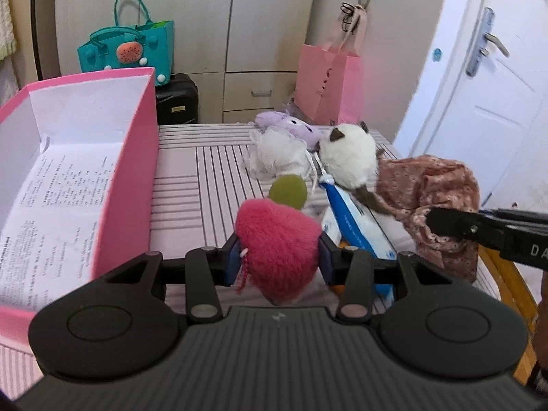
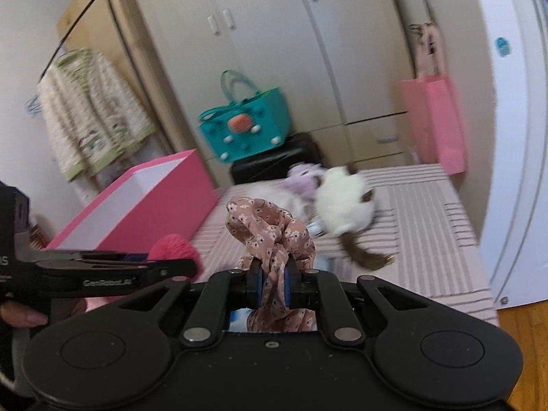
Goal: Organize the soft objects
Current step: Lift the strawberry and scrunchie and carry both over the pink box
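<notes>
My left gripper is shut on a fluffy pink strawberry plush with a green top, held above the striped table. An open pink box with a printed sheet inside stands at the left. My right gripper is shut on a brown floral cloth, lifted above the table; the cloth also shows in the left wrist view. A white and brown cat plush, a purple plush and a white fluffy item lie at the far side.
A blue and white packet lies on the table under the toys. A teal bag sits on a black suitcase behind the box. A pink paper bag, wardrobe and white door stand behind.
</notes>
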Action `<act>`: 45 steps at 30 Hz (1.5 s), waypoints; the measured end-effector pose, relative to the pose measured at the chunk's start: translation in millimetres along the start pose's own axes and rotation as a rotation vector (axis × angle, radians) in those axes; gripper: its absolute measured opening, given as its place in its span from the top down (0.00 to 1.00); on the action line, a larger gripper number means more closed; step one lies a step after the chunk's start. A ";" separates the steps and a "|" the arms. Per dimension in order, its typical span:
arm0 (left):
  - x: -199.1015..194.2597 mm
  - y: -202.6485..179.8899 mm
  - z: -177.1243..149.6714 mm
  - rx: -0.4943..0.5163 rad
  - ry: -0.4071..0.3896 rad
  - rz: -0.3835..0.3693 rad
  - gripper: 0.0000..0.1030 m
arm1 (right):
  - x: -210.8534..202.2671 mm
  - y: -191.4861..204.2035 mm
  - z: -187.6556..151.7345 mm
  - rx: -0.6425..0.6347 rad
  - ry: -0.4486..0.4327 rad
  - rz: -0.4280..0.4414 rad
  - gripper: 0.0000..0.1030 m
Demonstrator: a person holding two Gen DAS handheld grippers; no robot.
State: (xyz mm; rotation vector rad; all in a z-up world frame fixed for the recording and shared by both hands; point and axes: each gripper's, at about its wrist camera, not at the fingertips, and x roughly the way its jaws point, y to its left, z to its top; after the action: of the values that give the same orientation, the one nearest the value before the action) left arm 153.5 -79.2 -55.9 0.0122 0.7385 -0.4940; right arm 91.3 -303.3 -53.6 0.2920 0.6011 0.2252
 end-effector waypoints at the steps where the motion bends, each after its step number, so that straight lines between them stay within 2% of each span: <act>1: -5.7 1.1 -2.0 0.002 0.009 -0.014 0.58 | -1.2 4.5 -0.2 -0.006 0.015 0.023 0.86; 5: -30.4 7.2 -9.1 0.024 0.059 -0.086 0.58 | -4.4 25.4 4.6 -0.060 0.074 0.098 0.86; 8: -48.0 14.0 -11.9 0.026 0.094 -0.107 0.58 | -3.6 39.0 6.0 -0.101 0.133 0.133 0.86; 12: -67.5 24.3 -16.8 0.040 0.131 -0.100 0.58 | 5.1 54.0 0.4 -0.120 0.251 0.192 0.85; 16: -82.5 35.5 -17.8 0.057 0.203 -0.110 0.58 | 19.2 71.5 -4.6 -0.092 0.422 0.312 0.85; 19: -95.3 45.0 -17.0 0.072 0.222 -0.077 0.58 | 24.0 90.2 -3.0 -0.101 0.468 0.363 0.85; 22: -109.7 58.0 -13.4 0.070 0.217 -0.040 0.58 | 27.0 108.4 2.4 -0.119 0.481 0.398 0.85; 27: -136.4 79.6 -2.0 0.048 0.211 -0.050 0.58 | 34.7 135.9 23.0 -0.133 0.504 0.469 0.85; 33: -158.3 102.9 21.7 0.056 0.105 -0.024 0.58 | 47.5 167.1 55.9 -0.186 0.454 0.501 0.85; 37: -144.2 121.3 41.0 0.051 0.093 -0.001 0.58 | 68.5 177.2 73.9 -0.212 0.430 0.504 0.85; 45: -89.9 159.9 84.2 0.054 0.019 0.108 0.58 | 120.0 185.6 110.0 -0.246 0.297 0.400 0.84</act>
State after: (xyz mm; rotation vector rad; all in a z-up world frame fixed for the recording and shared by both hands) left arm 220.5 85.6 39.4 0.1071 0.7391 -0.4117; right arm 229.0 -117.2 32.2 0.1378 0.7975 0.7315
